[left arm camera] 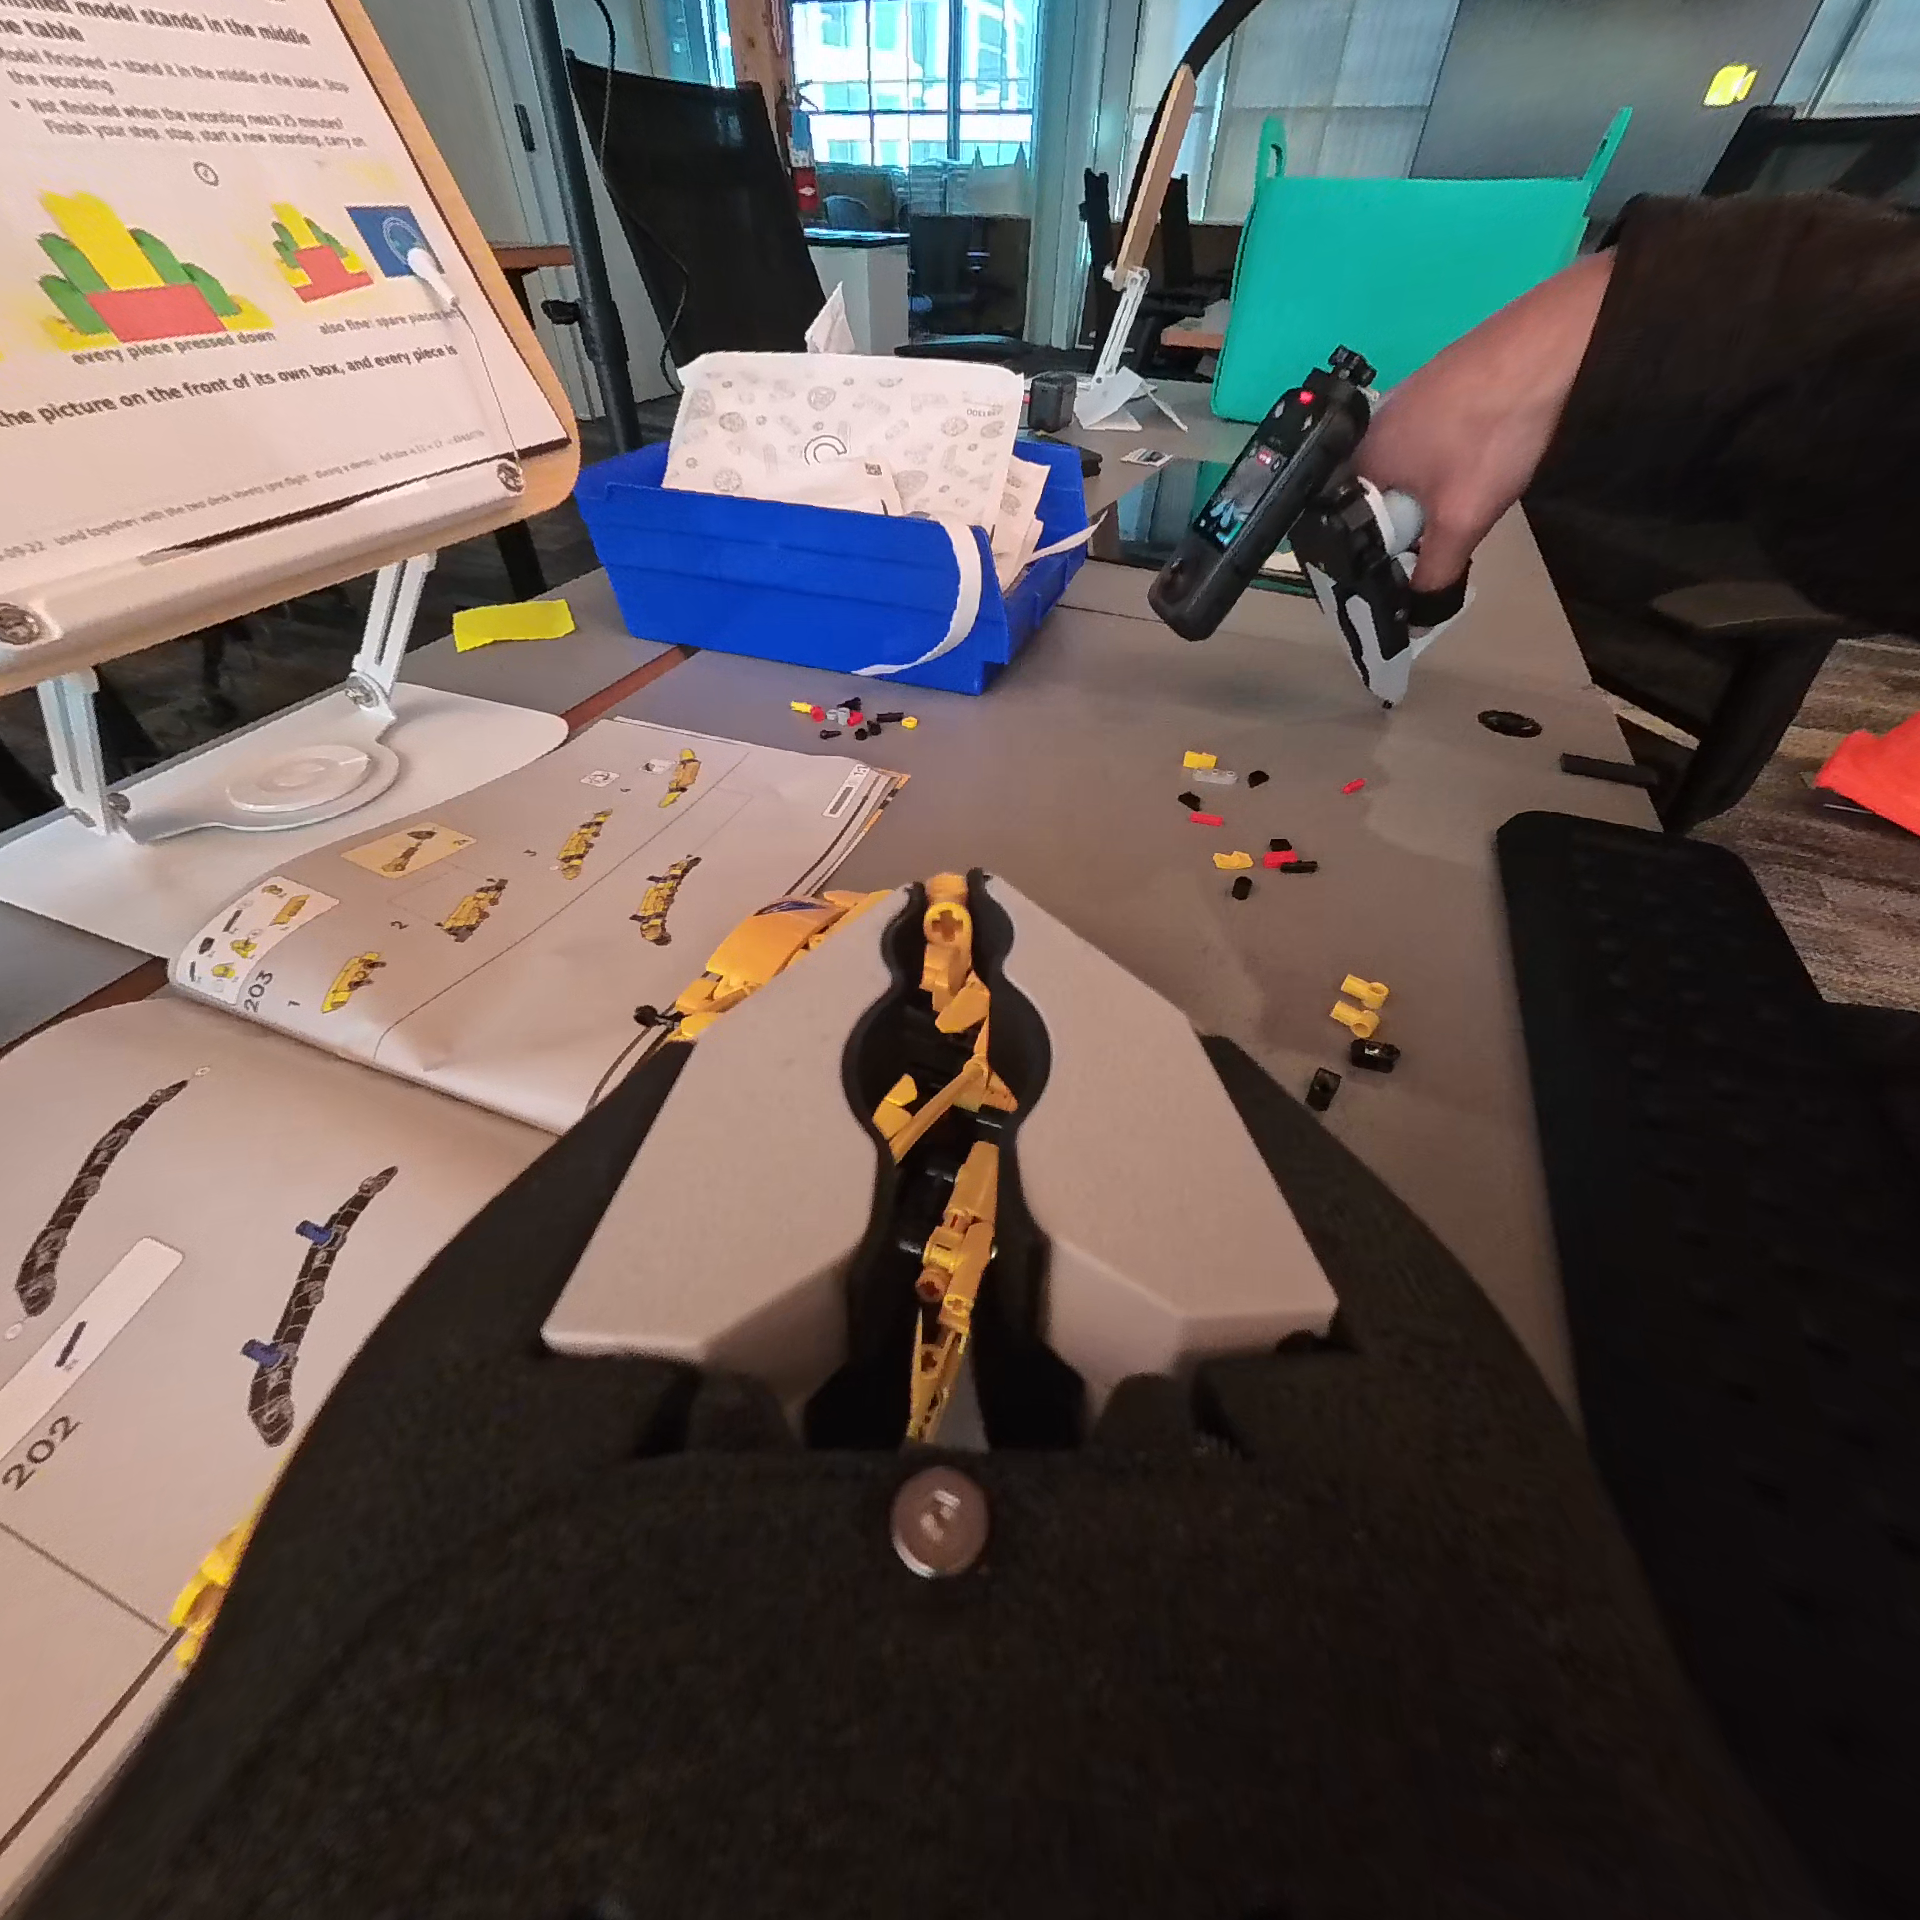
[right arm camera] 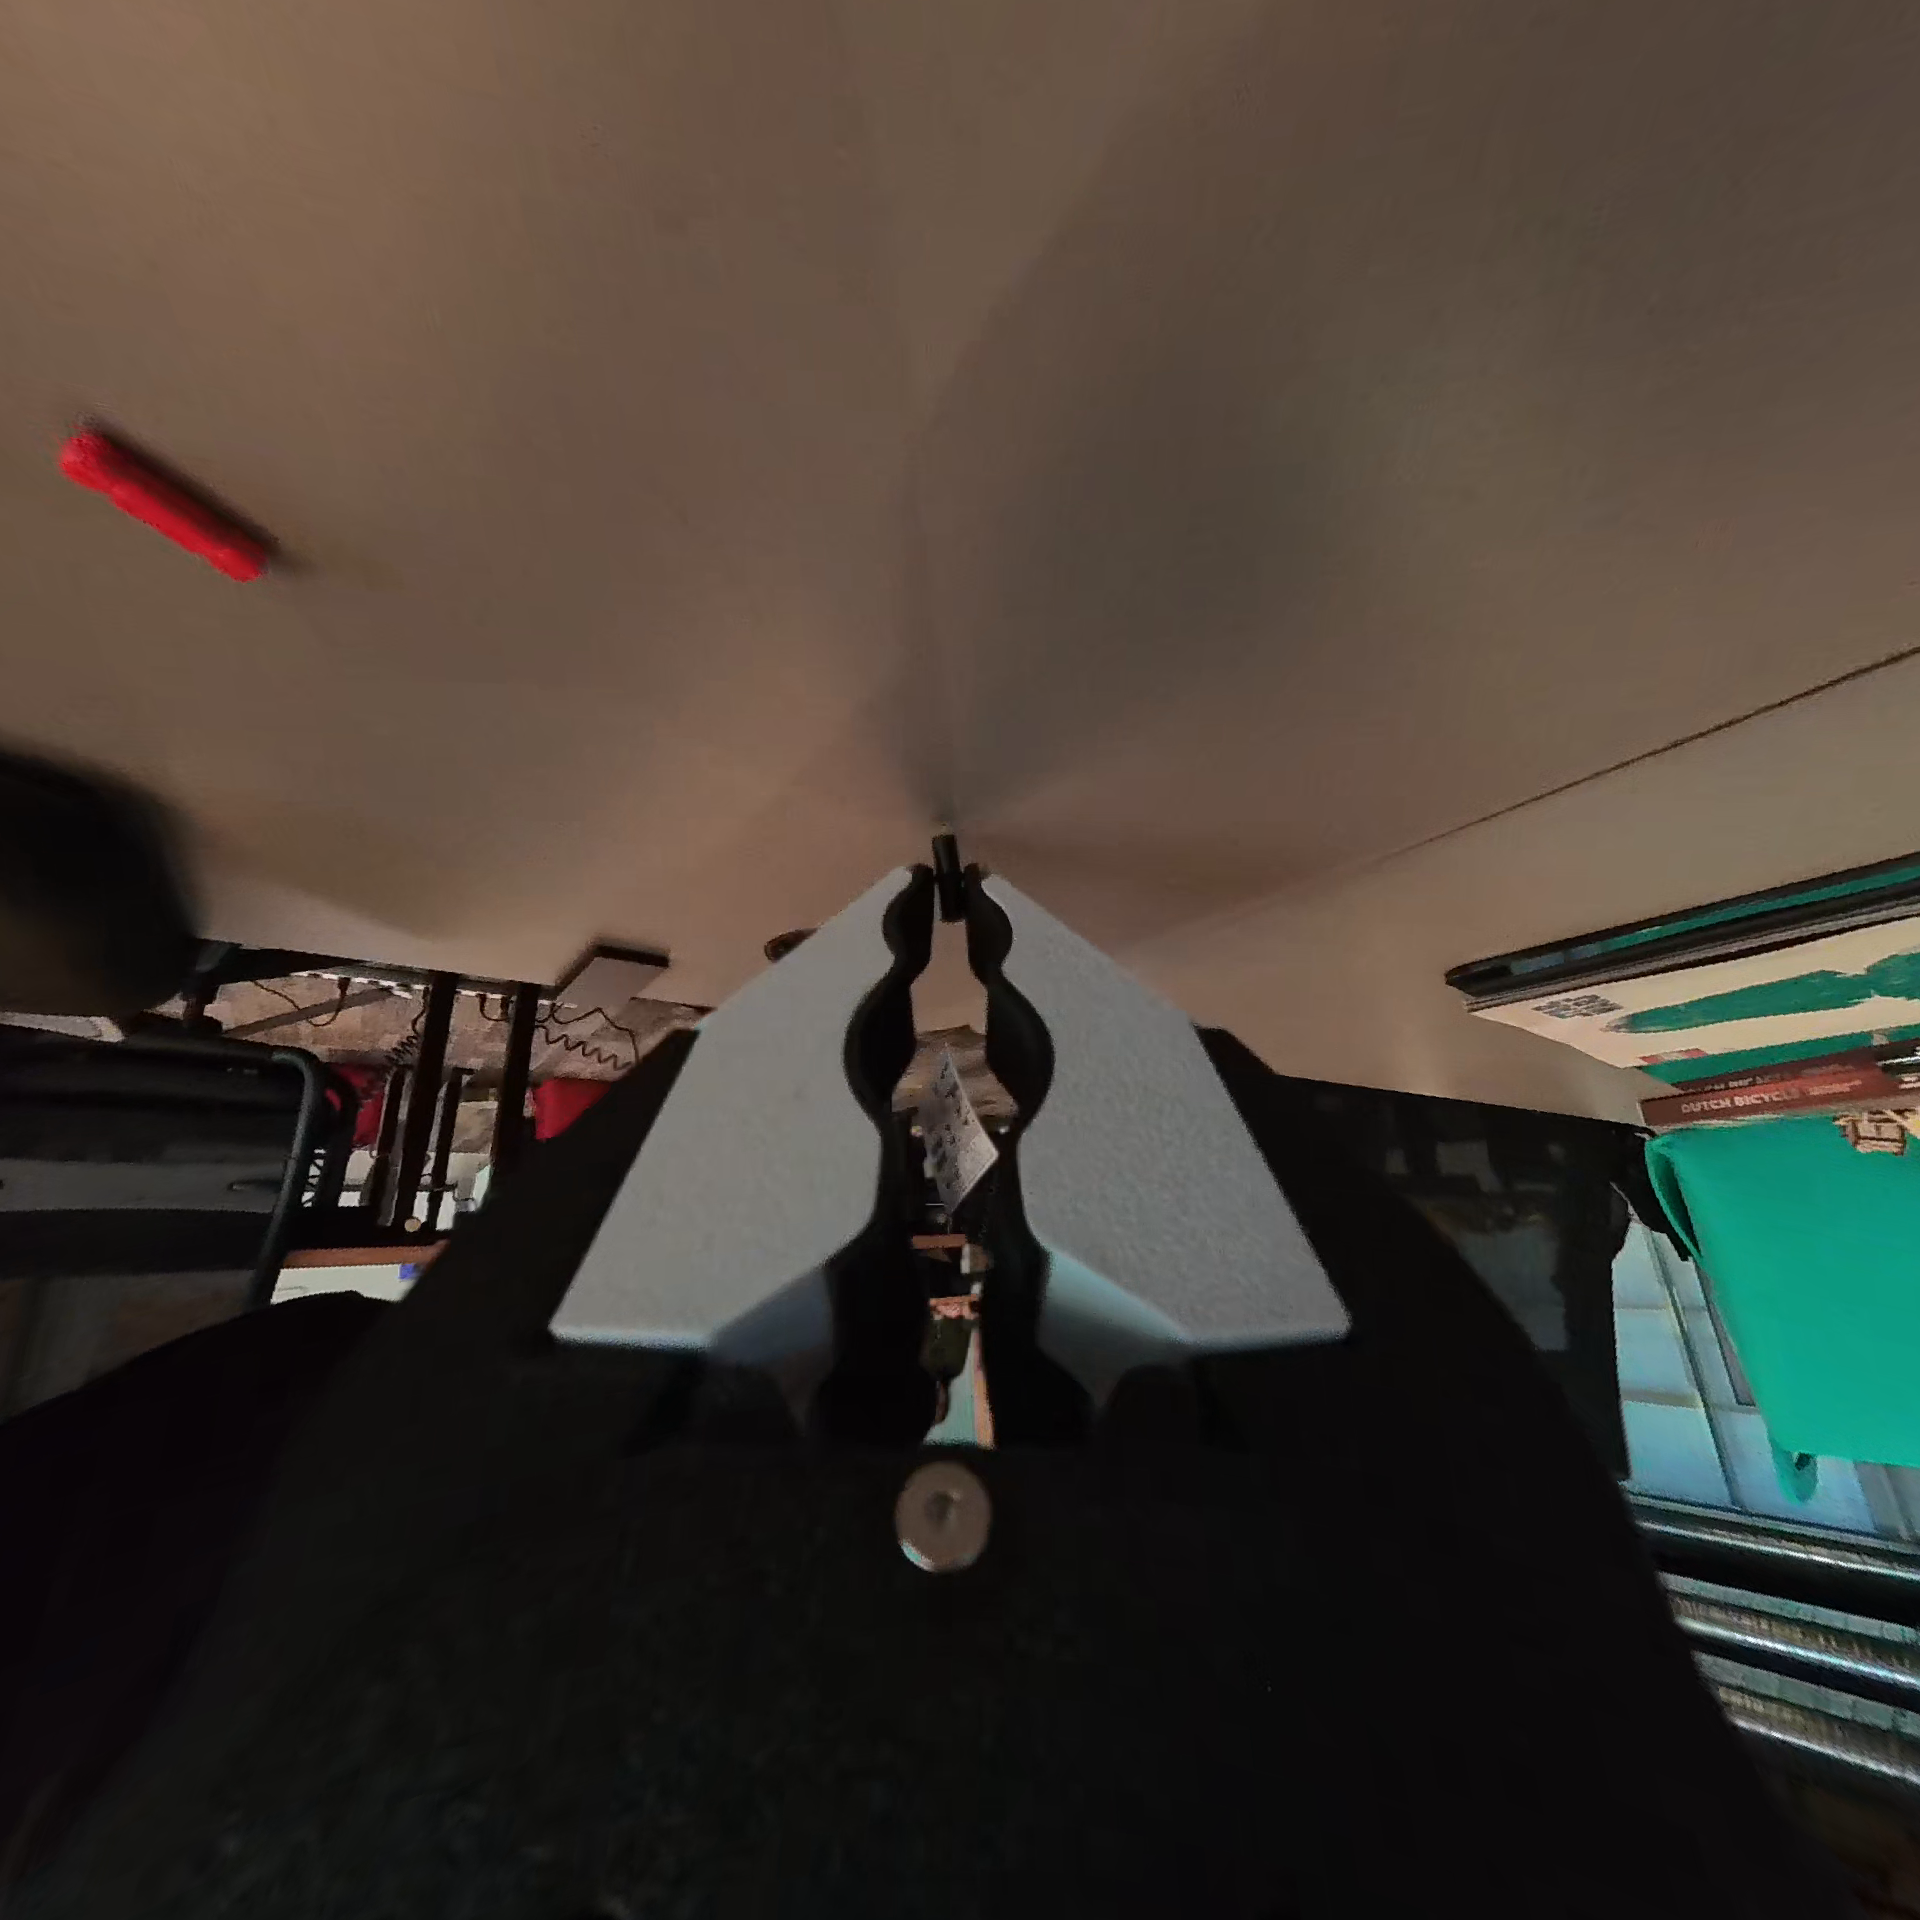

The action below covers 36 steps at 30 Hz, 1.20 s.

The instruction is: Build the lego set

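Left tool (left arm camera: 951,904) clamped narrow on a yellow lego model (left arm camera: 951,1122), held above the near edge of the grey tabletop (left arm camera: 1091,810) and partly over the open instruction booklet (left arm camera: 499,914). Right tool (right arm camera: 945,883) pinched on a small black pin (right arm camera: 945,868), tip pressed down close to the tabletop near its right edge; seen from the left wrist view as a white and black tool (left arm camera: 1387,686) in a hand (left arm camera: 1475,436) with a dark sleeve. Blue bin (left arm camera: 810,582) toward the far edge, stuffed with white printed paper bags (left arm camera: 842,436), one strip of paper hanging over its front wall. Loose lego pieces (left arm camera: 1262,842) in yellow, black and red scattered right of centre, a smaller cluster (left arm camera: 852,717) just in front of the bin. Red pin (right arm camera: 161,506) lying alone on bare tabletop, well apart from the right tool. Instruction sheet on a white stand (left arm camera: 301,769) at the far left corner. Green bag (left arm camera: 1392,281) beyond the far edge.
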Motion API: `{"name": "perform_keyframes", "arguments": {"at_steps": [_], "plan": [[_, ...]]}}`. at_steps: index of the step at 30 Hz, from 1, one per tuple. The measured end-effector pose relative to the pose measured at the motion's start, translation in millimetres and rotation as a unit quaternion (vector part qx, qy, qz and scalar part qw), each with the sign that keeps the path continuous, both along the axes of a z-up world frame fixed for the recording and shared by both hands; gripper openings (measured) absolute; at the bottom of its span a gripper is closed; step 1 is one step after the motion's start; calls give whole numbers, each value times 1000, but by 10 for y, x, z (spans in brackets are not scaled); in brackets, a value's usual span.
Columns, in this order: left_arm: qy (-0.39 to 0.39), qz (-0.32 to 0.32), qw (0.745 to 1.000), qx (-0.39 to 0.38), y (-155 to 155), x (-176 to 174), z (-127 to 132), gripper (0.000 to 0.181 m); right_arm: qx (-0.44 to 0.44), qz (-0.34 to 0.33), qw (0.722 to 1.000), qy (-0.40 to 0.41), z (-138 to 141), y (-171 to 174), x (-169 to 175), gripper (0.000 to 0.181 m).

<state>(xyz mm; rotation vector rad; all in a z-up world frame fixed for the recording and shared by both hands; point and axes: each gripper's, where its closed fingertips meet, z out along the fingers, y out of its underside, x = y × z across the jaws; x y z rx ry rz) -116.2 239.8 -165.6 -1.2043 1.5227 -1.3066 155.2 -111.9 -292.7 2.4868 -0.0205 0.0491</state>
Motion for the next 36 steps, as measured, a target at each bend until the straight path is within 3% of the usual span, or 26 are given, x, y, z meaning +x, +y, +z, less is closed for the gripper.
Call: {"name": "perform_keyframes", "arguments": {"at_steps": [13, 23, 36], "plan": [[2, -1, 1000, 2, -4, 2, -12, 7, -24, 18, 1000, 3, -24, 55, 32, 6], [1, 1, 1000, 7, 3, -3, -5, 7, -127, 23, 991, 16, -10, -199, 89, 5], [2, 1, 1000, 11, -2, 0, -12, 7, -115, 35, 993, 23, -54, -124, 67, 5]]}}
